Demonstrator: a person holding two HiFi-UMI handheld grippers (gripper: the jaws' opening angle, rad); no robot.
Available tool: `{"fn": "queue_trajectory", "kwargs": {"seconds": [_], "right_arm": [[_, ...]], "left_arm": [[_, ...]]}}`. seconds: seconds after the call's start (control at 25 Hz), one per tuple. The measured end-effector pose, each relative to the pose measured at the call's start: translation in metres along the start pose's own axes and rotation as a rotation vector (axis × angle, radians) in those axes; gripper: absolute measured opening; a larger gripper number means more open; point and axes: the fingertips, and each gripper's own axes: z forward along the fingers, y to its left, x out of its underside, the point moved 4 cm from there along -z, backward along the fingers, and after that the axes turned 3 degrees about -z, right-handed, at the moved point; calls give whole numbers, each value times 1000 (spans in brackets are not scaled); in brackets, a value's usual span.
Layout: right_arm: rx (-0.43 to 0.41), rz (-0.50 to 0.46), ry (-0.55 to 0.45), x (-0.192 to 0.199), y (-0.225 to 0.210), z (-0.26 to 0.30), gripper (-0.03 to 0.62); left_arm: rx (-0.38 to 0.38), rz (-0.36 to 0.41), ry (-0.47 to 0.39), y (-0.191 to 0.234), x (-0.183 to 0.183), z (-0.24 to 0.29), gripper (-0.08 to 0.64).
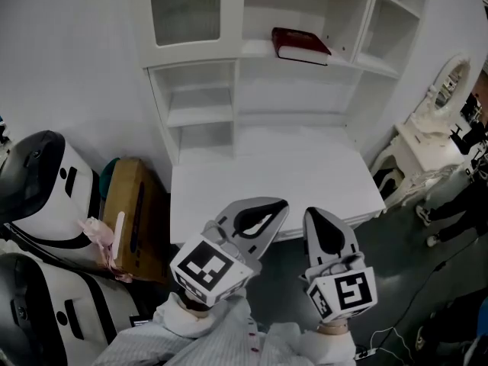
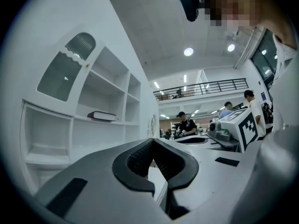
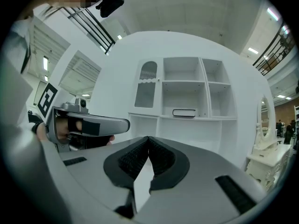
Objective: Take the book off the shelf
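A dark red book point(image 1: 300, 45) lies flat on a middle shelf of the white shelf unit point(image 1: 197, 63). It shows small in the left gripper view as the book point(image 2: 103, 116) and in the right gripper view as the book point(image 3: 184, 113). My left gripper point(image 1: 280, 203) and right gripper point(image 1: 315, 212) are side by side near the front edge of the white desk point(image 1: 221, 193), well short of the book. Both are shut with nothing between their jaws. The left gripper point(image 2: 152, 140) and the right gripper point(image 3: 148, 138) both point level toward the shelves.
Left of the desk stand a brown cardboard box point(image 1: 131, 212) and black-and-white machines point(image 1: 42, 181). A white dressing table with an oval mirror point(image 1: 450, 82) is at the right. People point(image 2: 187, 124) stand far off in the hall.
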Motion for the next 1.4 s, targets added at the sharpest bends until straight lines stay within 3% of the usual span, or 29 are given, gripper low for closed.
{"fn": "queue_trajectory", "kwargs": {"seconds": [0.4,0.8,1.4], "right_arm": [[54,-1,9,7,-15,57,14],[98,19,37,22,-20,72,14],[8,66,30,46,-70,128,14]], "left_arm": [[41,5,-1,61,5,22,11],[76,-12,26,79,21,30,11],[-5,-1,50,119,31,80,11]]}}
